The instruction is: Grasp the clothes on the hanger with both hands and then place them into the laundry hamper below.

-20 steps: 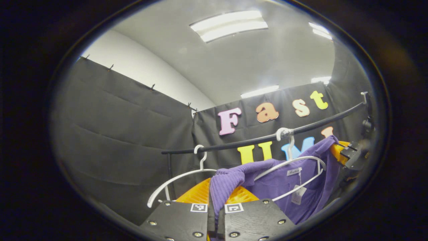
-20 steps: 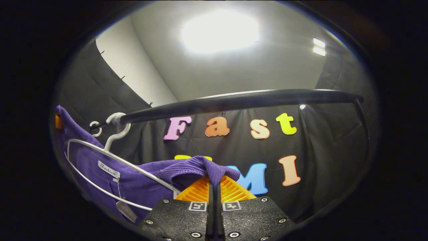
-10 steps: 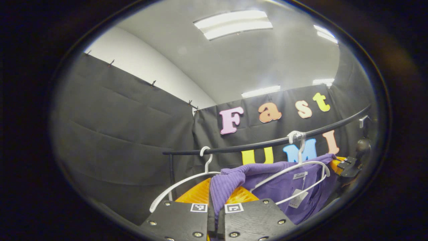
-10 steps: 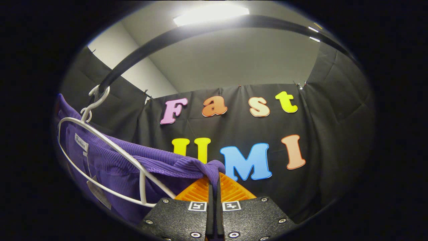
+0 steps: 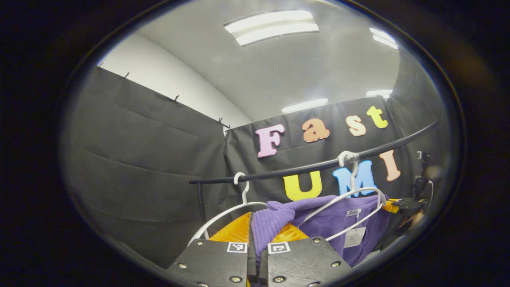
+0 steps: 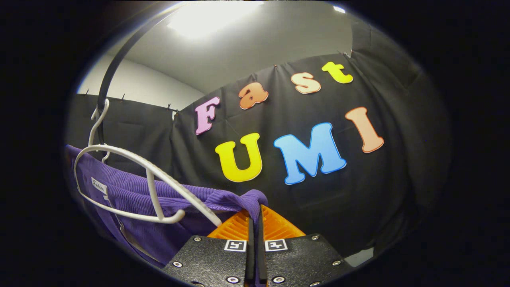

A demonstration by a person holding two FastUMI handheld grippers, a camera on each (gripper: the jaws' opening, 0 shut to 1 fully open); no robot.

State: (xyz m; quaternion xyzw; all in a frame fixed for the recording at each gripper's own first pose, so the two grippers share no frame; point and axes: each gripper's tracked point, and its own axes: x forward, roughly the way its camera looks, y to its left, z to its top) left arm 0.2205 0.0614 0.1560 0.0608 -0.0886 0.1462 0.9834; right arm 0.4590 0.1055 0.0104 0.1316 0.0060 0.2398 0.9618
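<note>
A purple ribbed garment [image 5: 334,221] stretches between my two grippers, below a white hanger [image 5: 350,195] that hooks on the black rail [image 5: 318,164]. My left gripper [image 5: 257,239] is shut on one purple shoulder fold. In the right gripper view my right gripper [image 6: 255,221] is shut on the other fold of the purple garment [image 6: 159,199], with the white hanger [image 6: 131,159] just above the cloth at the left. The right gripper [image 5: 404,204] also shows far right in the left gripper view, holding the cloth. A white tag [image 5: 352,235] hangs from the collar.
A second, bare white hanger [image 5: 227,213] hangs on the rail left of the garment. A black upright post [image 5: 200,203] carries the rail's left end. In the right gripper view the rail [image 6: 115,67] runs overhead at the left. Black cloth walls surround the booth.
Both grippers have dropped lower with the garment. In the right gripper view the rail rose from mid-frame to overhead left, and the hanger's arm now stands clear above the cloth.
</note>
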